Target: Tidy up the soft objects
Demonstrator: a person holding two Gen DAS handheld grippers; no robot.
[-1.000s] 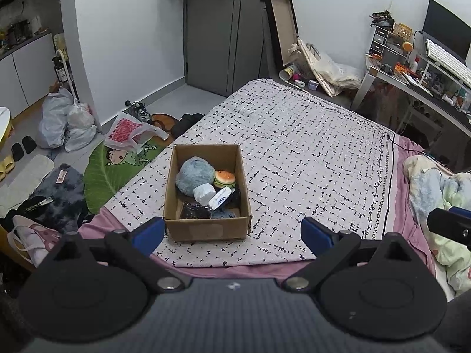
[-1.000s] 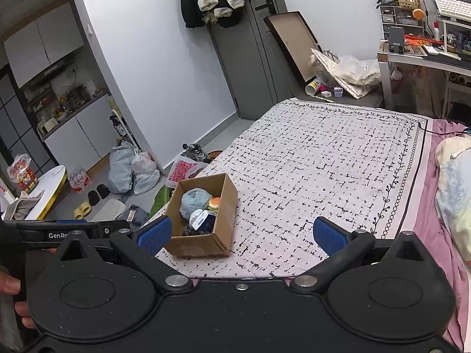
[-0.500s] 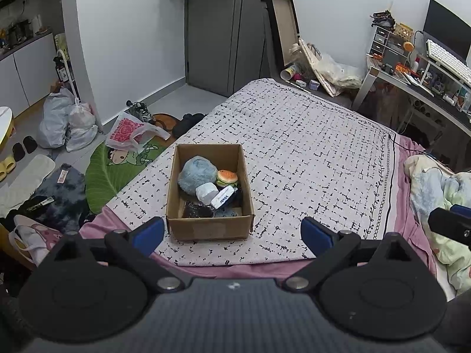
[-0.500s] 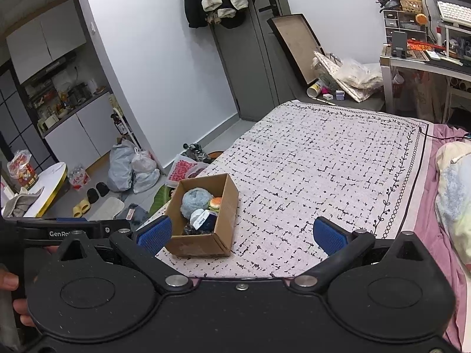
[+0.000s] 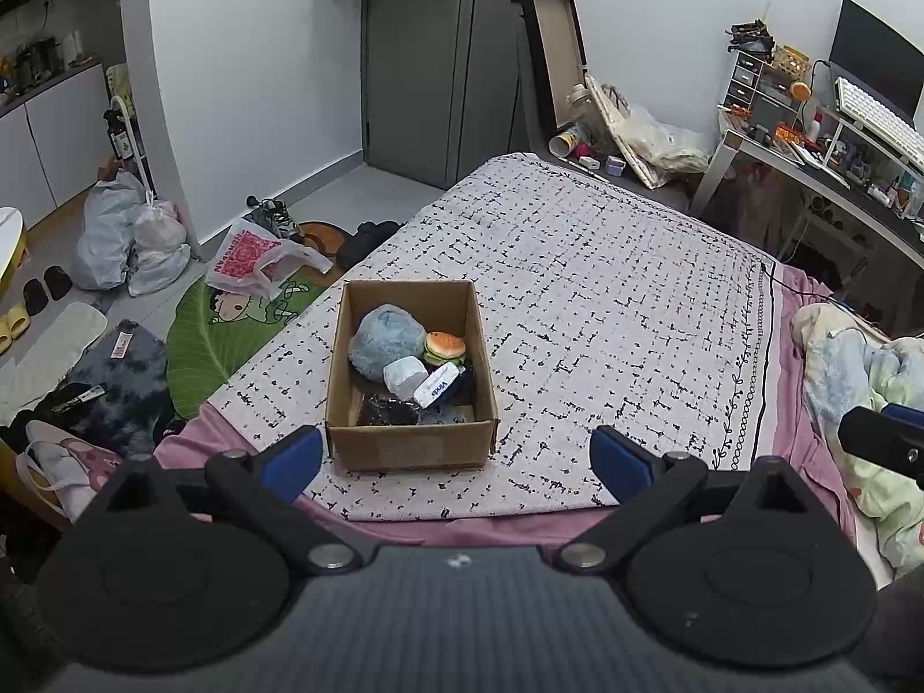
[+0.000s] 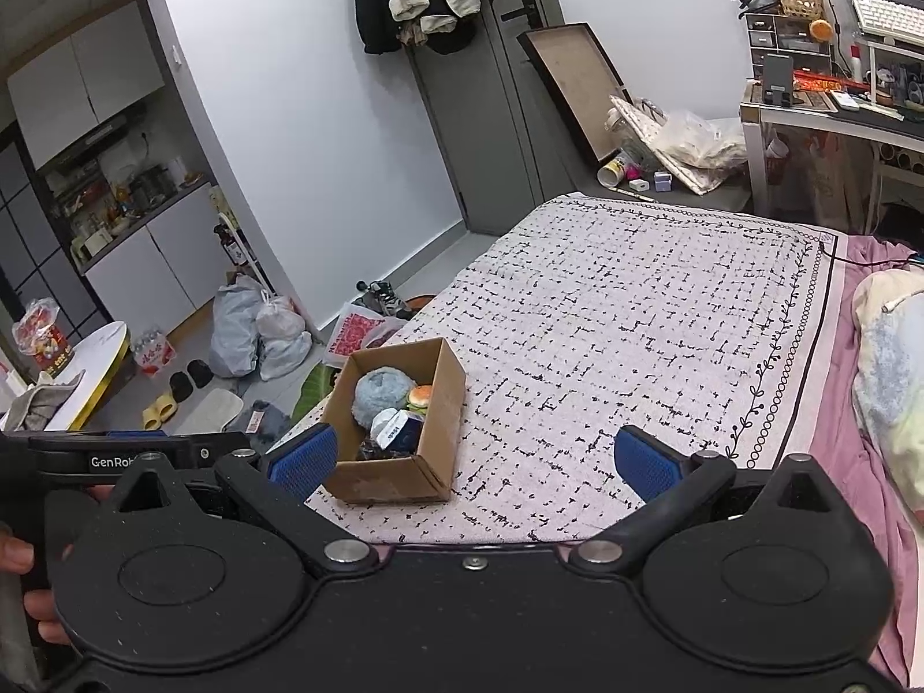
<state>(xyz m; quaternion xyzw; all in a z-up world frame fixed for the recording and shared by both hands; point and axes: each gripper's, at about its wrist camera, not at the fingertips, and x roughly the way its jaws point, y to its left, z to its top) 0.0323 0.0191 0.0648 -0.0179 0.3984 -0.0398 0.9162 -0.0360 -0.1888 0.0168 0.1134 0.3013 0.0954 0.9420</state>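
Left wrist view — left gripper (image 5: pixel 456 459) spread wide, holding nothing, above cardboard box (image 5: pixel 411 444); right gripper (image 6: pixel 474 459) likewise wide apart, empty.

Brown cardboard box (image 5: pixel 409 450) holding pale blue plush (image 5: pixel 386 338), orange-and-green burger toy (image 5: pixel 444 346) sitting at 3 o'clock of it, white bedspread (image 5: pixel 606 312) showing black dash pattern, blue finger pads (image 5: pixel 290 459).

Open cardboard box (image 5: pixel 411 443) on bedspread, blue plush (image 5: pixel 386 338), burger toy (image 5: pixel 444 346) inside

The left gripper (image 5: pixel 456 456) and right gripper (image 6: pixel 473 459) are both hovering with fingers spread wide, pointing toward twelve o'clock, gripping nothing.
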